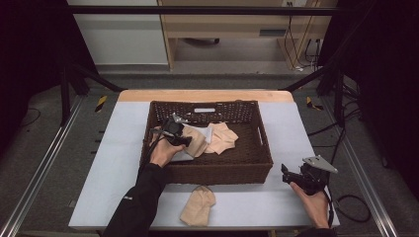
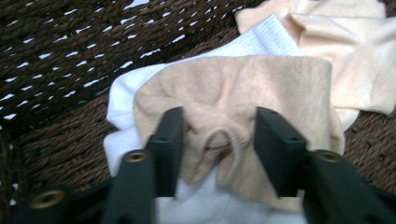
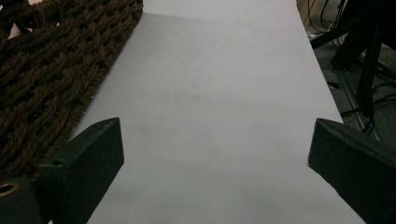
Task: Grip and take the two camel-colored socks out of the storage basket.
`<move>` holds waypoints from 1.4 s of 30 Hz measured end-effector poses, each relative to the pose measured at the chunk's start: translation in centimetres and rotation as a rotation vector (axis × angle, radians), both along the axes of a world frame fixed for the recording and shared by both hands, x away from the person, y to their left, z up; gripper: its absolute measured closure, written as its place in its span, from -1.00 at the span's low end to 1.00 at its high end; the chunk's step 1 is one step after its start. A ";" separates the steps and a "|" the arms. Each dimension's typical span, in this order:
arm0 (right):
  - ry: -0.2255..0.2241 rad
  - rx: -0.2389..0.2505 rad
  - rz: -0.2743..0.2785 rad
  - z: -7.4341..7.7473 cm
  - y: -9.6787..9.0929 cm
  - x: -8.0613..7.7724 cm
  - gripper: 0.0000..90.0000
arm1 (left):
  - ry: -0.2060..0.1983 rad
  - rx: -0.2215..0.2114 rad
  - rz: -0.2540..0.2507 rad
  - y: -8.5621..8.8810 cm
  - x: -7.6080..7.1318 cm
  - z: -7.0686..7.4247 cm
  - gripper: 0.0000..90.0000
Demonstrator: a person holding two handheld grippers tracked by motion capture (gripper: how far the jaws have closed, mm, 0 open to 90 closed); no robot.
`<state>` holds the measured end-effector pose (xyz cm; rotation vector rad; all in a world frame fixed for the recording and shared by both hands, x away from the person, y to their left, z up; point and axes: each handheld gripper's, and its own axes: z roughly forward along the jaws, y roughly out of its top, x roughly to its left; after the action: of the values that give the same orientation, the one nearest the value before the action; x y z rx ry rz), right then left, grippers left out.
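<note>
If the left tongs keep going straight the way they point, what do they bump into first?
Probably the tan sock in the basket. The left tongs point right at it, with a bunched fold of it between the jaws; a white sock lies underneath.

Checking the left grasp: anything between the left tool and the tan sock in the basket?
Nothing visible. The left tool sits directly on the tan sock, its jaws on either side of a raised fold of the fabric. The sock lies on top of a white sock in the basket.
</note>
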<state>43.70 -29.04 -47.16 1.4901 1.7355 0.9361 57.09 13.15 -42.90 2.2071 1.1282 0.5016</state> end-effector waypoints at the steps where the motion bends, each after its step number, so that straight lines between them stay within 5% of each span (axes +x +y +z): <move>1: 0.000 0.001 0.000 0.0 0.0 0.0 -0.91 | 0.022 0.006 -0.001 0.0 0.0 0.0 0.33; 10: -0.001 0.001 0.000 0.0 0.0 0.0 -0.91 | 0.049 0.004 -0.016 0.0 -0.5 0.3 0.73; 16: -0.003 -0.001 -0.002 0.0 -0.1 0.0 -0.91 | -0.033 -0.102 -0.015 0.3 -0.9 1.2 0.75; 20: 0.000 -0.003 -0.002 0.0 -0.1 0.0 -0.91 | -0.122 -0.224 -0.011 0.7 -1.5 2.3 0.76; 30: -0.003 -0.004 -0.004 0.0 -0.1 0.0 -0.91 | -0.282 -0.393 -0.021 1.4 -3.2 5.0 0.76; 42: -0.001 -0.004 -0.009 0.0 -0.1 -0.1 -0.91 | -0.381 -0.513 -0.070 2.8 -6.7 8.4 0.77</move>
<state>43.64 -29.16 -47.13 1.4931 1.7277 0.9278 50.38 15.90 -34.45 1.6179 0.8547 0.5080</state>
